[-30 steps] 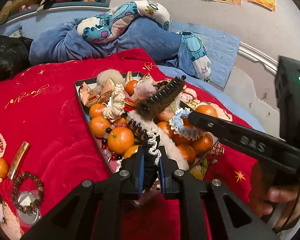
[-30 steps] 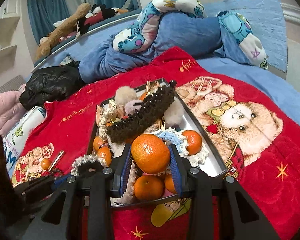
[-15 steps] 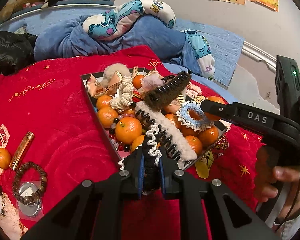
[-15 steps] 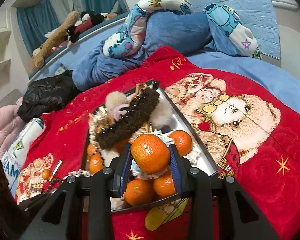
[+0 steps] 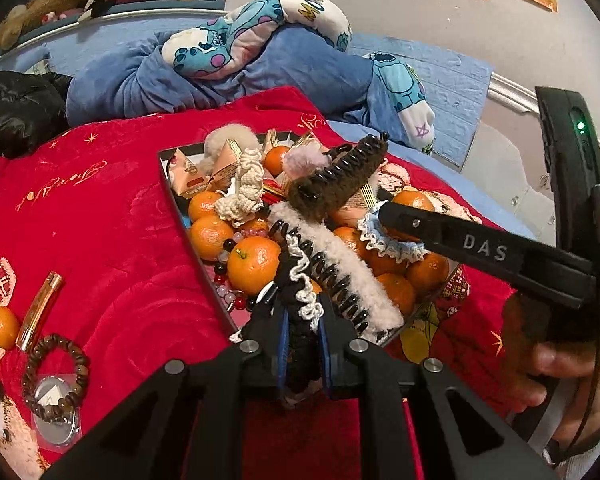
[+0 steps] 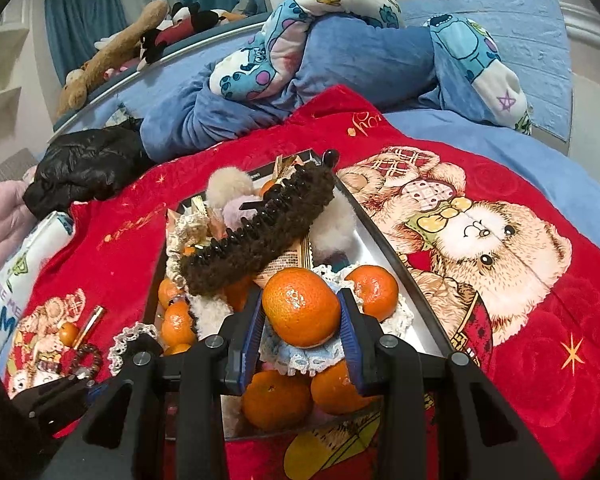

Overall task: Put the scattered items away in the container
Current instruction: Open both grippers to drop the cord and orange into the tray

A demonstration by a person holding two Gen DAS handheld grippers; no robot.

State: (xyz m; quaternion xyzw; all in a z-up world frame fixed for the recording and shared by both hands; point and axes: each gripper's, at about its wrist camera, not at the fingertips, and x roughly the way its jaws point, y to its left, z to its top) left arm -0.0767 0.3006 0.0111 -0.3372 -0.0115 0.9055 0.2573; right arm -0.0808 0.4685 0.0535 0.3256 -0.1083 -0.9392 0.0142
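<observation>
Left gripper (image 5: 302, 344) was clamped on a black scrunchie (image 5: 298, 292) at the tray's (image 5: 168, 176) 6 o'clock edge. Right gripper (image 6: 302, 320) squeezed a tangerine (image 6: 300, 306) over the tray. Delivery step; next, both probably needed opening.

We see two fisheye views, each looking forward and down along its own fingers, close over the tray (image 5: 168, 176) on the red blanket (image 5: 100, 220). Our left wrist view sits at the tray's near corner, with the right gripper (image 5: 384, 212) entering from the frame's right. Our right wrist view hangs nearer still above the tray (image 6: 384, 240), facing the blue bedding (image 6: 360, 56). Both share the brown fuzzy hair claw (image 5: 336, 184) (image 6: 260, 236).
</observation>
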